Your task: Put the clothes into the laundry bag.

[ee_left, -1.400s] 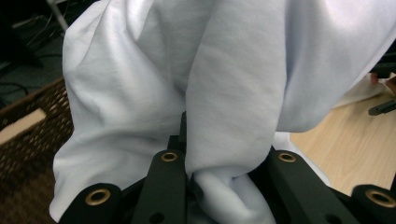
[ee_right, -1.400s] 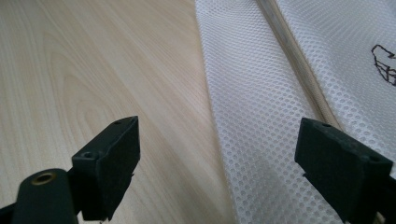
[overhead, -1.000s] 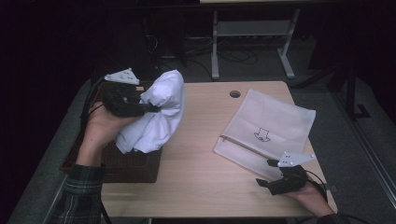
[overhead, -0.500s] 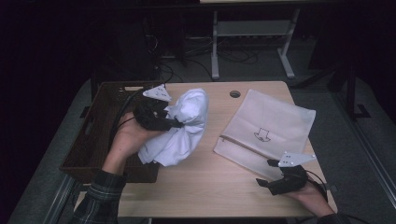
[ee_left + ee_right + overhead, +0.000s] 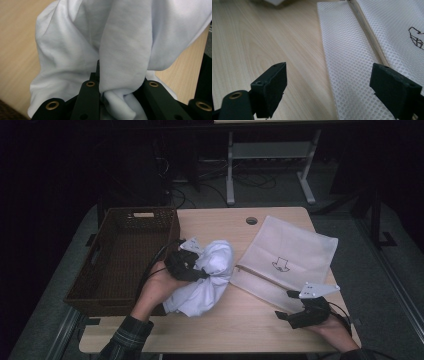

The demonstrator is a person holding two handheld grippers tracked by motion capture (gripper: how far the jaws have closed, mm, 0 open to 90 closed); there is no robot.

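Near the bench's middle, beside the wicker basket [image 5: 125, 255] on its left edge, we see a bunched white garment [image 5: 207, 280] pinched in the left gripper [image 5: 192, 267], jaws clamped on a fold of cloth, its lower end resting on the wood. Just right lies a white mesh laundry bag [image 5: 287, 257]. At the front right corner, the right gripper [image 5: 292, 305] holds its jaws wide apart over the bag's edge, gripping nothing.

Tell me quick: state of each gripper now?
Left gripper: shut on the bunched white cloth garment.
Right gripper: open, holding nothing, over the white mesh zip bag.
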